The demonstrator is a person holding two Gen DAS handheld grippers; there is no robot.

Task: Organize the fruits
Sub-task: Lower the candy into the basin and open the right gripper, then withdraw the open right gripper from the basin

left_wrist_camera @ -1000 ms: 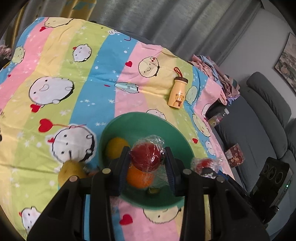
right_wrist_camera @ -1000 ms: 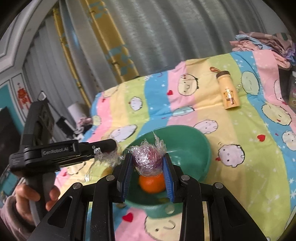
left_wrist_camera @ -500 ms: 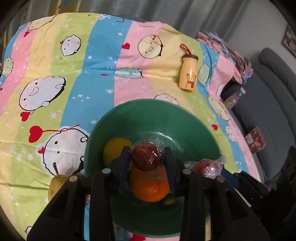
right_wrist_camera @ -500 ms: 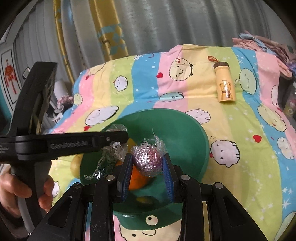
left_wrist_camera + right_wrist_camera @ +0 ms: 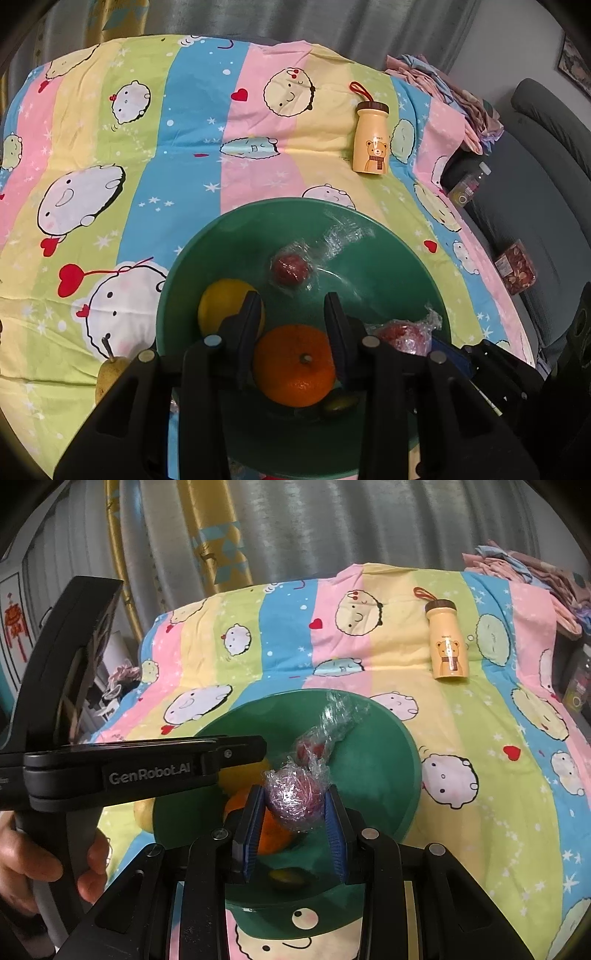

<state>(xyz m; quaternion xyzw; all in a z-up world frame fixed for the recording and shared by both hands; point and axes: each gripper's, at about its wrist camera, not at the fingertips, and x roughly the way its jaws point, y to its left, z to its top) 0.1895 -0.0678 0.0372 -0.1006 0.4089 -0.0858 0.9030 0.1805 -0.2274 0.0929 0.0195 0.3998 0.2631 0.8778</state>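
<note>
A green bowl (image 5: 184, 280) (image 5: 406, 775) sits on the striped cartoon cloth. In it lie an orange (image 5: 295, 369) (image 5: 273, 834), a yellow fruit (image 5: 221, 306) and a red fruit in clear wrap (image 5: 290, 267) (image 5: 310, 747). My left gripper (image 5: 293, 299) (image 5: 258, 744) hangs open over the bowl with nothing between its pads; the orange lies below them. My right gripper (image 5: 295, 794) is shut on a second wrapped red fruit (image 5: 295, 799) (image 5: 406, 332), above the bowl's near side. A pear (image 5: 109, 373) (image 5: 142, 812) lies on the cloth just left of the bowl.
A yellow bear bottle (image 5: 371, 144) (image 5: 447, 653) lies on the cloth beyond the bowl. A pile of folded clothes (image 5: 461, 92) sits at the far right corner, with a grey sofa (image 5: 535, 184) beside the table. A person's hand (image 5: 29, 864) holds the left gripper's handle.
The left gripper has let go of its wrapped red fruit, which now lies in the bowl past the fingertips. Both grippers have come down closer over the bowl.
</note>
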